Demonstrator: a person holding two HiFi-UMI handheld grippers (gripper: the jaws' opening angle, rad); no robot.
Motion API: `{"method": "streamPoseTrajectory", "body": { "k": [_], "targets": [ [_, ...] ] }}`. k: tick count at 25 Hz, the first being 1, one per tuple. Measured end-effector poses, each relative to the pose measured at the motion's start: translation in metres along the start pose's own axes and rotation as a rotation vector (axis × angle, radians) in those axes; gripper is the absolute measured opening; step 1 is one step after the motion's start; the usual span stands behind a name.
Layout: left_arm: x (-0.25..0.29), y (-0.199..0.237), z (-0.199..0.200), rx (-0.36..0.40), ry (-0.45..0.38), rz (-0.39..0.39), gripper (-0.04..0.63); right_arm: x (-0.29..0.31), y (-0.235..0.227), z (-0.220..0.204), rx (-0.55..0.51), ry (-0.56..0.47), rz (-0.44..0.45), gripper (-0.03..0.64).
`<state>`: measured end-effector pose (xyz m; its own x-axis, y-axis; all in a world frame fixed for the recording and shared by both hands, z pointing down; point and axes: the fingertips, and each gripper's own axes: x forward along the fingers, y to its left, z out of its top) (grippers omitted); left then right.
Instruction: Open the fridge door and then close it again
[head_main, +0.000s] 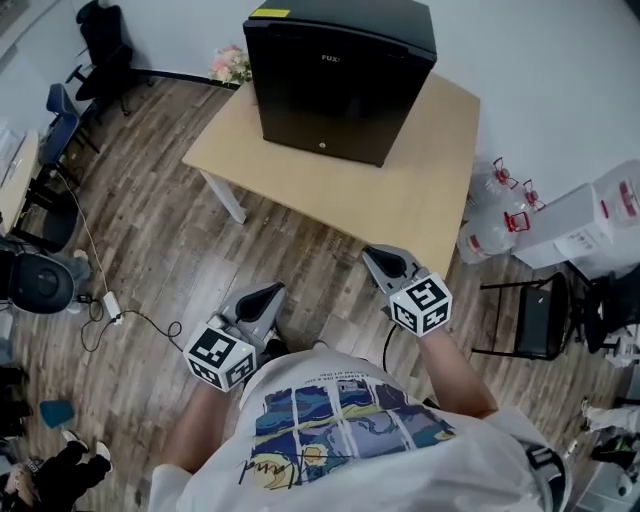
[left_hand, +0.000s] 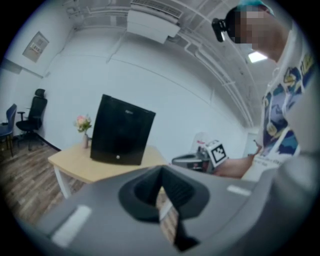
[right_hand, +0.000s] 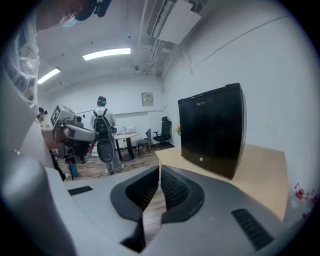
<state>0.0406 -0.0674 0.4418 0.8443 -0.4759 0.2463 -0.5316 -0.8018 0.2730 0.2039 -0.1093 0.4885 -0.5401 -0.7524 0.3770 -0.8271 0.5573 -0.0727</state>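
Fridge (head_main: 340, 75) sat shut on table (head_main: 420, 200), well ahead | left gripper (head_main: 268, 292) jaws together, empty | right gripper (head_main: 377, 254) likewise (both held low, presumably before approach)

Right gripper (right_hand: 159, 170) jaws together, black fridge (right_hand: 212, 130) ahead

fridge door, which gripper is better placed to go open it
Right, probably. The right gripper sits at the table edge, nearer the fridge; the left gripper hangs farther back over the floor. Both are shut and empty.
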Motion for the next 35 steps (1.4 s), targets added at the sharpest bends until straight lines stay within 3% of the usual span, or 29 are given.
{"method": "streamPoseTrajectory", "body": {
  "k": [8, 13, 25, 28, 32, 35],
  "targets": [
    [0.004, -0.039, -0.029, -0.036, 0.049, 0.056, 0.008, -0.04, 0.037, -0.05, -0.009, 0.035, 0.132, 0.021],
    [0.01, -0.053, -0.022, 0.046, 0.092, 0.066, 0.008, -0.052, 0.048, -0.053, -0.022, 0.003, 0.159, 0.021],
    [0.012, -0.077, -0.005, 0.149, 0.074, -0.071, 0.009, -0.068, 0.077, -0.053, -0.045, -0.018, 0.099, 0.018],
    [-0.011, -0.063, -0.009, 0.13, 0.066, -0.065, 0.009, -0.061, 0.093, -0.045, -0.045, -0.029, 0.084, 0.018],
    [-0.052, -0.038, -0.024, 0.049, 0.067, -0.051, 0.008, -0.05, 0.125, -0.035, -0.043, -0.033, 0.071, 0.017],
    [-0.076, -0.027, -0.033, 0.039, 0.067, -0.054, 0.008, -0.044, 0.147, -0.031, -0.042, -0.029, 0.055, 0.017]
  ]
}}
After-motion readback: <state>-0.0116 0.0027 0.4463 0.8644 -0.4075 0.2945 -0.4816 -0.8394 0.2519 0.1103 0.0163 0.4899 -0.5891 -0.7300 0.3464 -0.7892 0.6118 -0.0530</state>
